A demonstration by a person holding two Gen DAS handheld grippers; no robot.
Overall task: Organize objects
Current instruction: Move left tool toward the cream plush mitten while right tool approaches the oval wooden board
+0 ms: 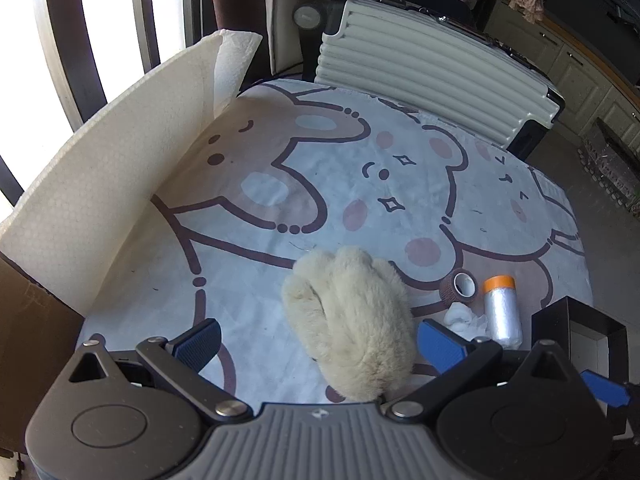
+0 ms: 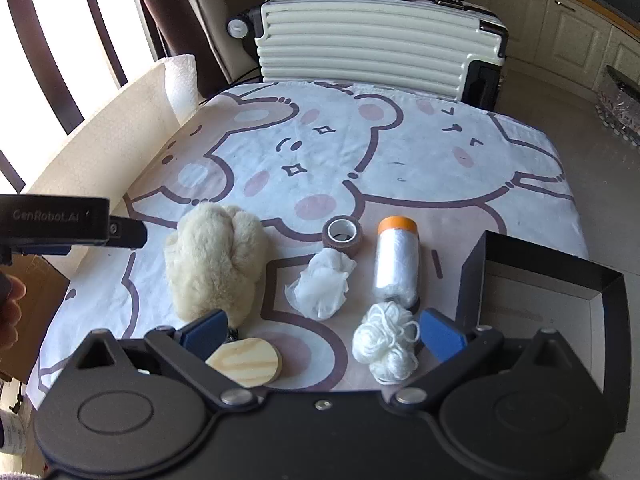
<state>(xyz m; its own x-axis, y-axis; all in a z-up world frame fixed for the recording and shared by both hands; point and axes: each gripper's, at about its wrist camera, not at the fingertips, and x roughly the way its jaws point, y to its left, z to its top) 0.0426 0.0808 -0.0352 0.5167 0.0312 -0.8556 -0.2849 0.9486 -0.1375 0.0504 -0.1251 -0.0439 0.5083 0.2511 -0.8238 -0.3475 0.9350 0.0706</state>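
One fluffy toy point(image 2: 216, 260); two rolls point(image 2: 343, 233)

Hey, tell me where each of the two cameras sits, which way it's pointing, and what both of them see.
Left wrist view: rides on the left hand-held gripper, low over the table's left side, facing the suitcase; its open blue fingers flank the fluffy cream toy.
Right wrist view: rides on the right hand-held gripper, set further right, facing the same way; open fingers over the wooden disc and white yarn; the left tool and a hand show at left.
Shared: toy, brown tape roll, orange-capped film roll, black box, bear-print cloth.
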